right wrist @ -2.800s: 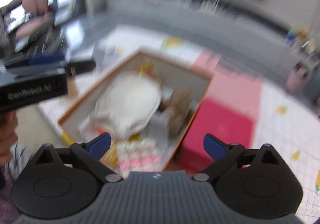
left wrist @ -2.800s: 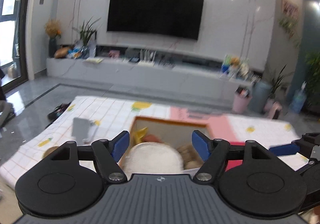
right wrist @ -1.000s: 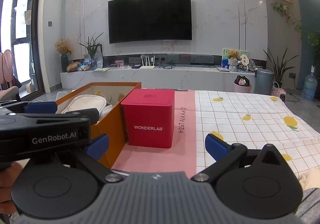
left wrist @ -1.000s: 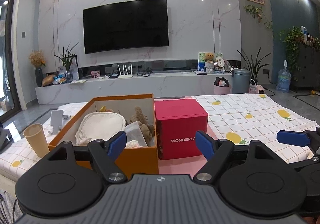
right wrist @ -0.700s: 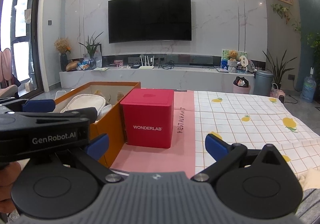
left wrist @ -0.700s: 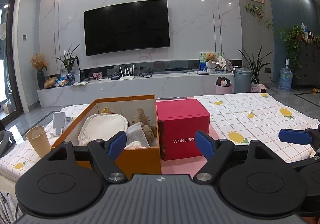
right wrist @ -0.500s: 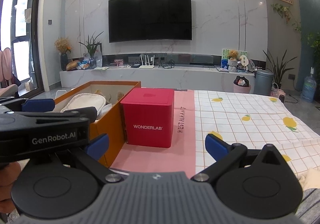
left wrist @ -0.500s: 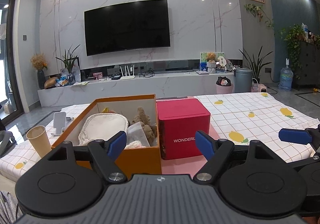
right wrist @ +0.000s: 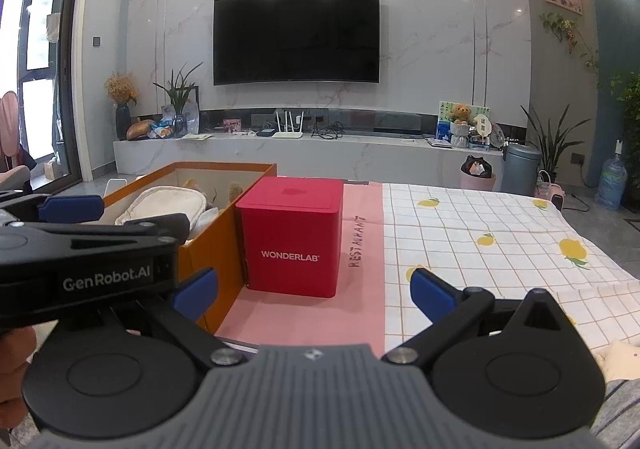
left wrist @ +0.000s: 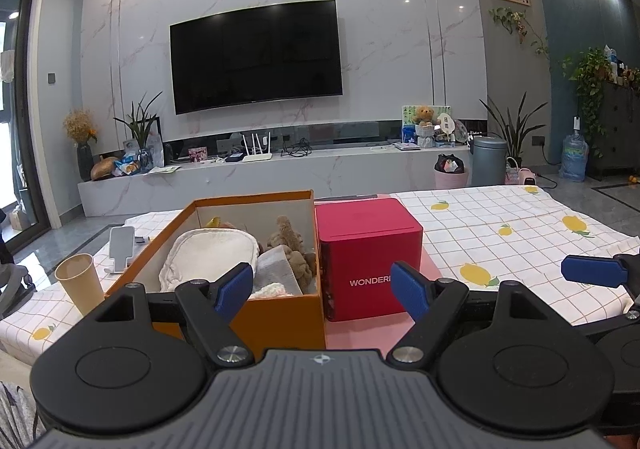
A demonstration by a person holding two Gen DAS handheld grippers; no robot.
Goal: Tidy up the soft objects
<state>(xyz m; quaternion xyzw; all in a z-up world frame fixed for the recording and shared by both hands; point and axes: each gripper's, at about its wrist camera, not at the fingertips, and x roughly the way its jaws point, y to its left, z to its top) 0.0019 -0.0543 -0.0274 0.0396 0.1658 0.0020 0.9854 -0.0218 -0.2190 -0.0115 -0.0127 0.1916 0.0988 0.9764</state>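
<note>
An orange box sits on the table and holds a white quilted pouch, a brown plush toy and pale soft pieces. A red lidded cube stands against its right side. My left gripper hovers open and empty in front of both boxes, short of them. My right gripper is open and empty too, facing the red cube from nearer the table's edge. The left gripper's body fills the left of the right wrist view.
A paper cup and a phone on a stand are left of the orange box. The table carries a lemon-print checked cloth and a pink mat. A TV wall and low cabinet lie beyond.
Since the oldest frames both grippers have pulled back and levelled from above the orange box. Over the last second nothing has visibly moved.
</note>
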